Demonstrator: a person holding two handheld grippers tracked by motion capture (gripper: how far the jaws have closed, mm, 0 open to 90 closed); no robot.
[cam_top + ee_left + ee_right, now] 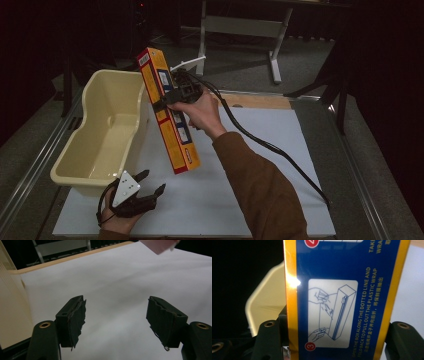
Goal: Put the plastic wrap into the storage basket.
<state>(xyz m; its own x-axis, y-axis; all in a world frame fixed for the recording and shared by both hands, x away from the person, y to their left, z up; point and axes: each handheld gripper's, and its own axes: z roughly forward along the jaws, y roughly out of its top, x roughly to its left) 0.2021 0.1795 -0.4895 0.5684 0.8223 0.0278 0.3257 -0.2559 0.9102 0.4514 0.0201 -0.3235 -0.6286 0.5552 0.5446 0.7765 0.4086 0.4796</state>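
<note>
At the lower left of the high view, the person's left hand (112,215) rests low over the white sheet (215,200) covering the table, holding the left gripper (151,184) with its jaws spread wide and nothing between them; the left gripper view shows the two black jaw pads (72,320) well apart above bare white sheet. Just beside and behind that hand sits the cream plastic tub (102,132), open and empty inside, its long side running away from the person. To the right of the tub, the right hand (202,112), on a brown-sleeved forearm (260,190), is raised above the table and carries the right gripper (167,100), which is clamped across the long yellow and blue cardboard box (167,112). The box hangs tilted in the air, its top end over the tub's right rim and its lower end above the sheet. In the right gripper view the box (342,297) reads "OPEN THE BOX ALONG THE DOTTED LINE AND FOLD BACK TO PULL OUT THE PLASTIC WRAP", with Chinese text, a drawing of hands and a red circled 3. A black cable (270,147) trails from the right gripper across the sheet to the right.
</note>
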